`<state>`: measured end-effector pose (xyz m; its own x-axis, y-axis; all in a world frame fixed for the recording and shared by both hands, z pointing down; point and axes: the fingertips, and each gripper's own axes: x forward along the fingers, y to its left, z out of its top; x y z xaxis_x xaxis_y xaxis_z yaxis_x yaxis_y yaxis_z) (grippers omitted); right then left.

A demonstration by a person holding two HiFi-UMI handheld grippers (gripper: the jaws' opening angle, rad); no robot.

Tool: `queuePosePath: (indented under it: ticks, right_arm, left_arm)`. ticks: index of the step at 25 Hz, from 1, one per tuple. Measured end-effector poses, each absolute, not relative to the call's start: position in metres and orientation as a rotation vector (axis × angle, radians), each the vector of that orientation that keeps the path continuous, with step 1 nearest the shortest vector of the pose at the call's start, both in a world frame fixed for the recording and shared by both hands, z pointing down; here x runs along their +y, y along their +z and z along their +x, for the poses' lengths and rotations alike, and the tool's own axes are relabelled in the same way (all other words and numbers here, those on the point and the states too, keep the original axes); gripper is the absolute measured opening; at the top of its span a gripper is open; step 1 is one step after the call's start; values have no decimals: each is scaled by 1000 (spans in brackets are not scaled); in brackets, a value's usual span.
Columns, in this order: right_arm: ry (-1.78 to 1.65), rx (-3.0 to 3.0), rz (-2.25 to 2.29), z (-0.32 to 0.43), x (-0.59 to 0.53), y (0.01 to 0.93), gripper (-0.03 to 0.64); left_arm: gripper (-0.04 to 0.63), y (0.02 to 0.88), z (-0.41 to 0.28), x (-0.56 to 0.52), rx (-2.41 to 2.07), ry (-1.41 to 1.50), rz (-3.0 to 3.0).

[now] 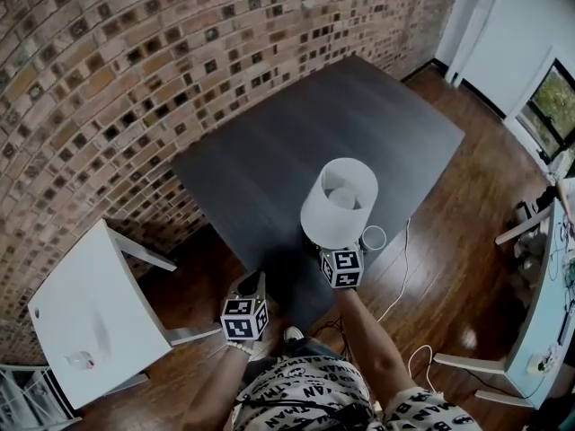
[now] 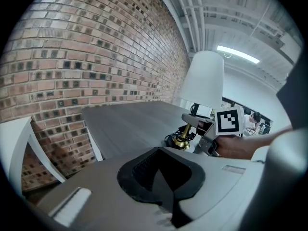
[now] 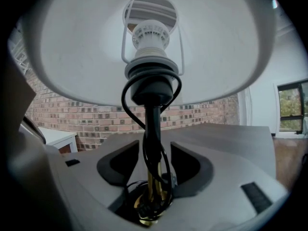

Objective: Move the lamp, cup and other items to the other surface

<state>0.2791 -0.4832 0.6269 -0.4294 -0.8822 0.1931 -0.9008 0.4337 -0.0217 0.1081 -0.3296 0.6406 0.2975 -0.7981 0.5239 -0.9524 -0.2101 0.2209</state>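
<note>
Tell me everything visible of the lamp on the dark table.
The lamp stands upright on the dark table, by the edge nearest the person. It has a white tapered shade, open on top, a white socket, a black upper stem turning brass lower down, and a black cord looped around the stem. The right hand-held gripper has its jaws apart on either side of the stem, not pressing it.

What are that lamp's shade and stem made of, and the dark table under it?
Shade: white fabric or plastic, matte, light seemingly glows through. Stem: probably brass-finished metal; it glints gold. Table: dark wood or laminate, matte, with faint grain lines.
</note>
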Motion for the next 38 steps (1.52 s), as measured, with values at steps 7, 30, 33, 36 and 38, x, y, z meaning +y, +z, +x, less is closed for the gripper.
queuePosePath:
  ticks: [7, 30, 33, 36, 38]
  right_arm:
    - [313, -2475, 1570, 286, -453, 625, 330]
    - [284, -2611, 1001, 55, -259, 595, 335]
    - [275, -2653, 884, 8, -226, 590, 336]
    - [274, -2673, 732, -34, -187, 592, 336]
    - [273, -2680, 635, -60, -159, 595, 335]
  left_arm:
    - [2, 631, 95, -323, -1603, 353, 2045]
    - [2, 595, -82, -146, -1926, 126, 1748]
    - [2, 591, -114, -107, -1984, 88, 1689]
    - [2, 592, -142, -68, -2036, 54, 1619]
    - [2, 592, -160, -42, -2067, 32, 1573]
